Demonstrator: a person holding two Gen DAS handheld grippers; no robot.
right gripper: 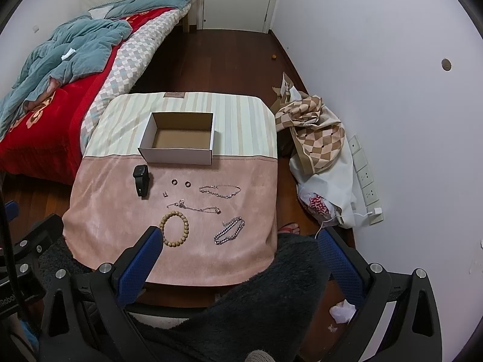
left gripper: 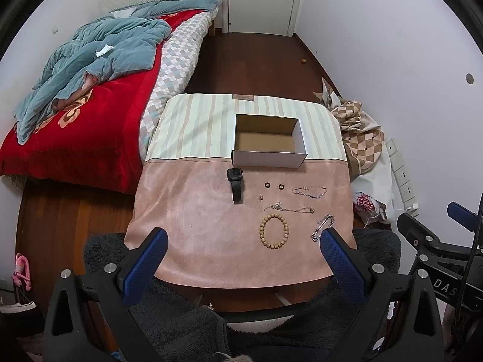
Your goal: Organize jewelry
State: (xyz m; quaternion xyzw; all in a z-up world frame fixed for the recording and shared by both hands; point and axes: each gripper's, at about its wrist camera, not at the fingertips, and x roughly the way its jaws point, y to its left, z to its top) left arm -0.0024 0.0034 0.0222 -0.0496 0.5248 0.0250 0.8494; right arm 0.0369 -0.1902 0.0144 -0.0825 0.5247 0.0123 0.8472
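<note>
Small table draped in a pink suede-like cloth (left gripper: 193, 211) with a cream striped far band, seen from above in both wrist views. On the striped band, an open white cardboard box with a brown inside (left gripper: 268, 141) (right gripper: 178, 141) is set; nothing is seen in it.

Jewelry is laid out on the pink part, just in front of the box:
- black smartwatch with a dark strap (left gripper: 235, 184) (right gripper: 141, 179), nearest the box's left corner;
- two small dark rings (left gripper: 273, 185) (right gripper: 180, 183), side by side, apart from each other;
- thin silver link bracelet (left gripper: 309, 192) (right gripper: 220, 191), right of the rings;
- tiny metal earring or charm (left gripper: 261, 196), type not made out;
- fine chain with a pendant (left gripper: 288, 208) (right gripper: 194, 206), below the rings;
- round wooden bead bracelet (left gripper: 273, 232) (right gripper: 175, 228);
- chunky silver chain bracelet (left gripper: 323, 227) (right gripper: 229, 230), right of the beads.

Left gripper (left gripper: 244, 241): blue-padded fingers spread wide, nothing held, hovering over the near edge of the cloth. Right gripper (right gripper: 238, 241): fingers likewise spread wide, nothing held; its left fingertip overlaps the bead bracelet in view, contact not determinable.

A bed with a red blanket and teal quilt (left gripper: 90, 69) is noted to the left, dark wooden floor beyond.
</note>
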